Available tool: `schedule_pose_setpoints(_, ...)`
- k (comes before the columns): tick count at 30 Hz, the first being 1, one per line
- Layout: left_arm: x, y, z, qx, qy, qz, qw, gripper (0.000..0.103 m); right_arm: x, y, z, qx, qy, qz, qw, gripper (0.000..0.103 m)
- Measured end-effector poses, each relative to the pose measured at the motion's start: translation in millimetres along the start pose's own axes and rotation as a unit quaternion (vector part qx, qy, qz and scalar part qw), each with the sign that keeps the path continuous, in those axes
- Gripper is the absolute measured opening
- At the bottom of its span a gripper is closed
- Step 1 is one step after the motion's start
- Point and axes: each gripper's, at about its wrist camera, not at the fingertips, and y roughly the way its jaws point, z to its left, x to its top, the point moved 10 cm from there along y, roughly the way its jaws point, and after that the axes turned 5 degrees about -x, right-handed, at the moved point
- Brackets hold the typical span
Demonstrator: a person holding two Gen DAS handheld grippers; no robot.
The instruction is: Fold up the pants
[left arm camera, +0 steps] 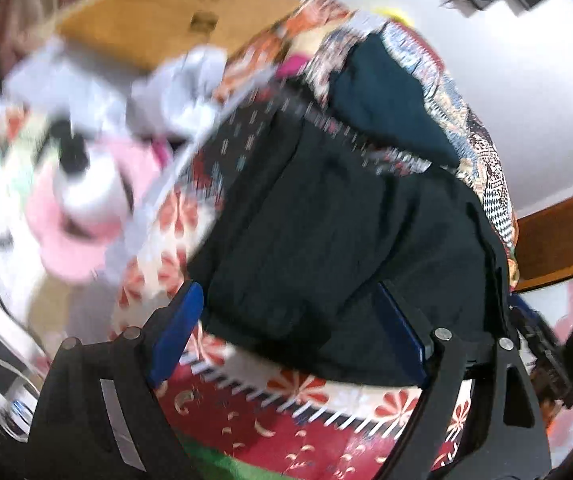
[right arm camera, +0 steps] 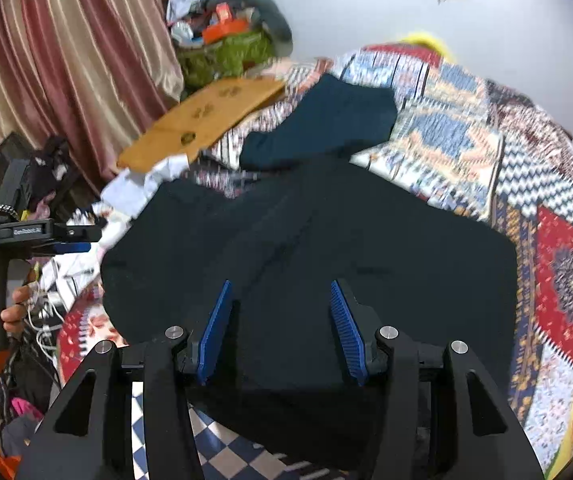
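Note:
Dark navy pants (right arm camera: 326, 240) lie spread on a patchwork quilt (right arm camera: 466, 140), one leg (right arm camera: 338, 116) reaching to the far side. They also show in the blurred left wrist view (left arm camera: 346, 232). My right gripper (right arm camera: 282, 328) is open, its blue pads (right arm camera: 216, 328) standing apart just above the near part of the pants. My left gripper (left arm camera: 290, 332) is open, its pads (left arm camera: 178, 328) straddling the near edge of the pants. The left gripper also shows in the right wrist view (right arm camera: 62, 240) at the far left, held by a hand, off the pants' left edge.
A tan board (right arm camera: 202, 120) lies on the quilt beyond the pants. A heap of clothes and bags (right arm camera: 226, 32) sits against the wall by striped curtains (right arm camera: 66, 60). A pink and white soft toy (left arm camera: 82, 208) and cables (right arm camera: 46, 320) lie at the bed's left.

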Motion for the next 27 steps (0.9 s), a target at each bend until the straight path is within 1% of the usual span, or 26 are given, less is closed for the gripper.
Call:
schedule_pose_setpoints(2,-9,11,5,-0.023,-0.024,0.028,0.9991,0.087,-7,9,2,-0.003,-0.001,0.013,1.000,0.047)
schedule_pose_setpoints(5,-20,21,5,-0.045,-0.047,0.054,0.9964,0.087,-10,7,2,-0.004,-0.008,0.007,1.000,0.047)
schedule_pose_setpoints(8,-26,31,3,-0.064,-0.067,0.075,0.9928,0.091,-9,6,-1,-0.001,-0.001,0.010,1.000,0.047)
schedule_pose_setpoints(9,-26,34,2,-0.070,-0.075,0.079,0.9916,0.092,-9,6,-2,-0.001,0.000,0.010,1.000,0.047)
schedule_pose_setpoints(11,-23,39,0,-0.073,-0.079,0.075,0.9914,0.094,-9,6,-2,0.000,0.002,0.008,1.000,0.047)
schedule_pose_setpoints(16,-5,55,-7,-0.059,-0.072,0.071,0.9932,0.093,-9,8,0,0.002,0.004,0.005,1.000,0.047)
schedule_pose_setpoints(17,0,58,-9,-0.052,-0.067,0.068,0.9941,0.087,-9,8,-1,0.003,0.004,0.005,1.000,0.047)
schedule_pose_setpoints(18,3,61,-8,-0.042,-0.062,0.065,0.9951,0.076,-9,8,0,0.003,0.005,0.005,1.000,0.047)
schedule_pose_setpoints(19,6,62,-7,-0.025,-0.056,0.059,0.9964,0.069,-8,8,0,0.004,0.005,0.005,1.000,0.047)
schedule_pose_setpoints(20,10,63,-3,-0.005,-0.054,0.052,0.9972,0.054,-8,8,0,0.004,0.005,0.005,1.000,0.047)
schedule_pose_setpoints(21,13,63,-1,0.003,-0.051,0.047,0.9976,0.040,-8,8,0,0.005,0.004,0.005,1.000,0.047)
schedule_pose_setpoints(22,17,63,-2,0.008,-0.046,0.039,0.9981,0.035,-8,8,0,0.005,0.004,0.005,1.000,0.047)
schedule_pose_setpoints(24,21,60,-4,0.015,-0.038,0.024,0.9989,0.029,-8,8,0,0.006,0.006,0.004,1.000,0.047)
schedule_pose_setpoints(27,28,48,-13,0.043,0.004,-0.005,0.9990,0.024,-8,6,-1,0.008,0.011,0.005,1.000,0.047)
